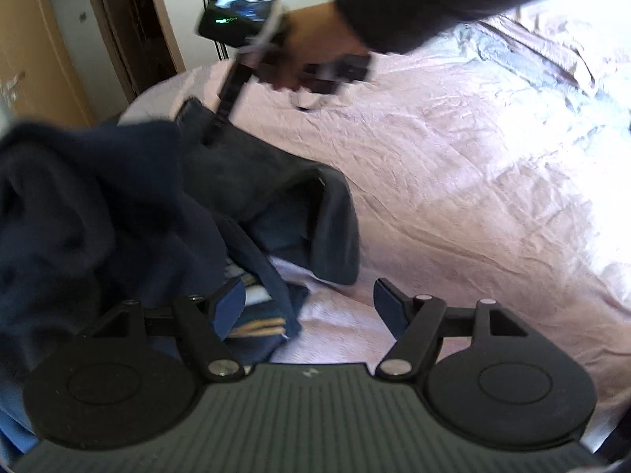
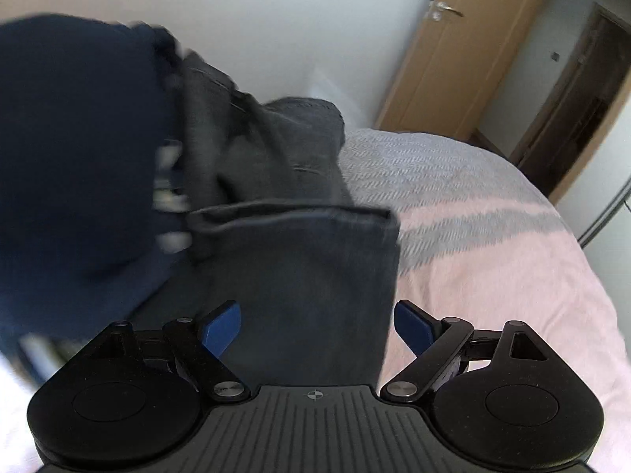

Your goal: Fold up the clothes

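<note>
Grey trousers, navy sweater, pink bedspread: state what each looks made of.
Grey trousers: looks like denim, matte, with a stitched hem.
Navy sweater: soft knit or fleece, probably; thick rounded folds, though blurred.
Pink bedspread: thin woven cloth, likely cotton, finely creased.

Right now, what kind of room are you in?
Most likely a bedroom. There's a big bed with a pink sheet, a wooden door in the wall, and dark clothes lying on the bed for folding.

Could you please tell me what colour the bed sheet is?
The bed sheet is pale pink, seen best in the left wrist view.
</note>
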`<state>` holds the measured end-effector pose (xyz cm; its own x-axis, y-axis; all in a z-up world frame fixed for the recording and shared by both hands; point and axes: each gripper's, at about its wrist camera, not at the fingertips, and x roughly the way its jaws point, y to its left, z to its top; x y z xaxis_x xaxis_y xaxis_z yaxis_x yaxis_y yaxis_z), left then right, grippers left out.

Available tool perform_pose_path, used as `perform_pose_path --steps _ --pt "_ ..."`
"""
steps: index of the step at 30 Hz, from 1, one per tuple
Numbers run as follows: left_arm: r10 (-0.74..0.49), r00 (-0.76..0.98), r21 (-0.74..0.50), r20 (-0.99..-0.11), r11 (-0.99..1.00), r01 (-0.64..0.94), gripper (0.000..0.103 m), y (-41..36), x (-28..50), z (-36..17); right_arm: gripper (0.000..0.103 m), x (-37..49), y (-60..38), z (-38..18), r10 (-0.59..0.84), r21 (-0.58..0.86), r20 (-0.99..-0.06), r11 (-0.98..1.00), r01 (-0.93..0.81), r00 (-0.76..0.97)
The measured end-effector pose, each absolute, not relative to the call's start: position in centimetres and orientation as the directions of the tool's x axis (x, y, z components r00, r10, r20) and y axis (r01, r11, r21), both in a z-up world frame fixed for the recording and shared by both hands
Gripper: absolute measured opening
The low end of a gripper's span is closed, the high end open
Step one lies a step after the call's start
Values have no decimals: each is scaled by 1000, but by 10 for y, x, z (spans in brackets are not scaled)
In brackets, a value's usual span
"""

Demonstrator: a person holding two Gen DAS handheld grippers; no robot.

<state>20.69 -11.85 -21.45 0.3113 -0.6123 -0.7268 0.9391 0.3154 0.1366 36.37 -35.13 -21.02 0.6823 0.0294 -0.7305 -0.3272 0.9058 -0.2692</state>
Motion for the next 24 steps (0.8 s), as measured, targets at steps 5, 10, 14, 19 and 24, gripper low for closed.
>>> perform_pose_path --steps 5,10,14,19,24 --pt "-611 277 58 -741 353 934 68 -121 213 -229 70 413 -385 -231 95 -120 -770 949 -290 630" --pt "-604 267 57 -751 343 938 68 -132 208 -228 4 364 -403 -220 172 -4 -782 960 -280 599" --pt "-604 285 99 -744 323 941 68 -142 196 -220 3 268 -414 -192 153 -38 -784 956 -292 602" --pt "-615 292 100 -733 327 940 68 -162 180 -214 2 114 -446 -171 57 -59 -824 981 -186 564" --pt "-600 294 97 -744 338 936 69 -189 161 -214 2 -46 -473 -175 -27 -47 -888 998 -33 458"
